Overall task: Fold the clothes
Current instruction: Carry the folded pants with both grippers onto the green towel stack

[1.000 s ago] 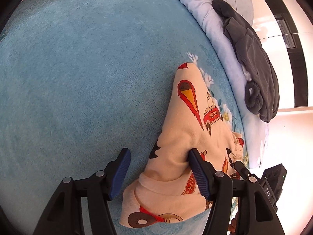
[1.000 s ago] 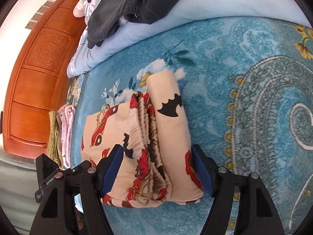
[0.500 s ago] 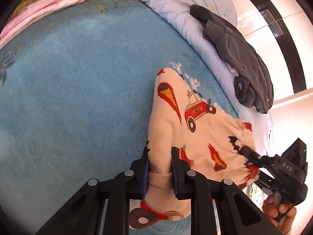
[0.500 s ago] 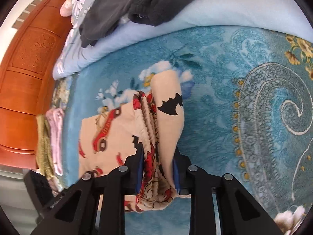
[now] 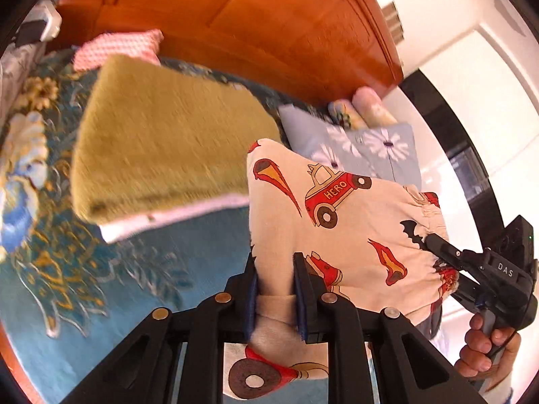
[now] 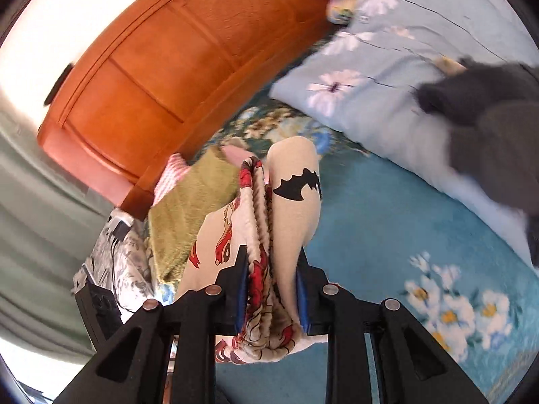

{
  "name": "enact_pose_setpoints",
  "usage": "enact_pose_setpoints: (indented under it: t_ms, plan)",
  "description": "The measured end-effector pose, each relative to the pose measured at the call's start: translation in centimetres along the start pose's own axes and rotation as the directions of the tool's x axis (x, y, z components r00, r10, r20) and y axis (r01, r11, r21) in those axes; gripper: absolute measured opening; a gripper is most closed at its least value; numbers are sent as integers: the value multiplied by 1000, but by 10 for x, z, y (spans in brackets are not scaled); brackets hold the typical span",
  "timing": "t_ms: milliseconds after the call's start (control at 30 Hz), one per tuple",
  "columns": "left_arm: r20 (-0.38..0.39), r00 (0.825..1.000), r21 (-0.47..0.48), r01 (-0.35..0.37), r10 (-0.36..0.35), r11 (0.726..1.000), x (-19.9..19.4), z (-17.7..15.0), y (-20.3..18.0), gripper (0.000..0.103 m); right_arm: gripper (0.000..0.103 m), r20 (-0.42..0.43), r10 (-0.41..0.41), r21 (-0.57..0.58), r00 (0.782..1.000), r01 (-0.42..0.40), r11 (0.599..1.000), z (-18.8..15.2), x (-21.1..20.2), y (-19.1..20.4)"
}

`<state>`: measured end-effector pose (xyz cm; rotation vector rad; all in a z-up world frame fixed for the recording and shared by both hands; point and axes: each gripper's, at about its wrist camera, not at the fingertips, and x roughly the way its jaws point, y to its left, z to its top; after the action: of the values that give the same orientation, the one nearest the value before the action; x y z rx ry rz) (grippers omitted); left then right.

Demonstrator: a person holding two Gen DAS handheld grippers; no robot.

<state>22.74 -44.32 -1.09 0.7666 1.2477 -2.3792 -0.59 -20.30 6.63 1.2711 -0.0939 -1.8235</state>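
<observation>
The folded cream garment (image 5: 340, 222) with red car, flame and bat prints hangs lifted off the blue bedspread (image 5: 111, 303). My left gripper (image 5: 274, 269) is shut on its cuff end. My right gripper (image 6: 271, 269) is shut on its bunched waistband end (image 6: 269, 222); it also shows in the left wrist view (image 5: 434, 245) at the right, held by a hand. A stack of folded clothes lies just beyond the garment: an olive-green piece (image 5: 161, 155) on top of a pink-white one (image 5: 175, 217).
An orange wooden headboard (image 5: 269, 30) stands behind the stack. A light blue daisy quilt (image 6: 387, 77) lies to the right with a dark grey garment (image 6: 492, 118) on it. A red-checked cloth (image 5: 118, 45) and a grey floral pillow (image 6: 111, 262) lie by the headboard.
Both grippers went from open to shut on the printed garment, then lifted it off the bedspread and carried it toward the headboard and the folded stack.
</observation>
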Motion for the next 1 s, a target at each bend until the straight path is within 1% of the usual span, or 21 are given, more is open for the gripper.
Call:
enact_pose_setpoints:
  t_ms: [67,133,167,267,333,367,400,433,467,500,533,567,600,700,800,833,933,967,1000]
  plan:
    - [70,997,-5,-28,28,1000,-14,30,16,20,25,-21,40,-106,999,-42,993,30,30,42]
    - [115,990,-14,-78,79,997,-21,58,34,20,25,-40,69,-218,997,-76,973,55,61,82]
    - [133,986,-36,-93,97,995,-23,70,43,20,25,-55,81,-262,995,-93,961,67,77,100]
    - [193,972,-98,-121,138,988,-28,90,70,20,25,-100,102,-316,990,-129,940,96,125,140]
    - [189,967,-114,-152,171,982,-20,97,85,20,25,-122,121,-354,985,-157,922,110,156,158]
    - [159,969,-121,-172,190,978,-8,98,94,20,25,-139,119,-379,983,-164,911,113,170,162]
    - [116,972,-132,-187,203,973,2,97,103,20,25,-160,97,-404,982,-155,901,116,188,165]
    - [76,977,-143,-188,200,972,11,95,111,20,25,-182,66,-428,981,-139,893,118,205,167]
    - [62,980,-143,-179,189,973,15,90,114,21,25,-205,19,-444,979,-111,889,118,222,164]
    - [48,983,-143,-169,178,975,18,85,118,23,25,-229,-31,-455,973,-79,887,118,238,161]
    - [38,985,-140,-160,167,977,21,81,120,23,25,-246,-73,-462,966,-51,885,118,252,156]
    - [43,987,-126,-151,157,980,18,79,118,23,25,-254,-104,-463,962,-27,886,116,261,151]
    - [39,988,-117,-142,148,983,16,80,116,23,25,-257,-121,-461,959,-12,887,116,267,147]
    - [46,989,-89,-136,140,987,13,84,108,23,25,-236,-97,-435,967,-16,900,118,267,138]
    - [27,989,-104,-143,147,984,16,85,112,23,25,-222,-102,-424,970,-2,905,119,264,136]
    - [22,991,-114,-129,133,985,14,83,115,24,27,-232,-114,-431,966,3,903,118,265,136]
    - [31,996,-131,-83,87,988,-7,77,125,31,33,-276,-117,-470,954,-28,882,115,258,138]
    - [41,994,-122,-92,98,988,-16,77,125,36,37,-276,-116,-481,954,-32,876,116,253,137]
    - [57,991,-105,-113,120,988,-24,78,125,37,39,-256,-117,-486,960,-23,874,120,246,135]
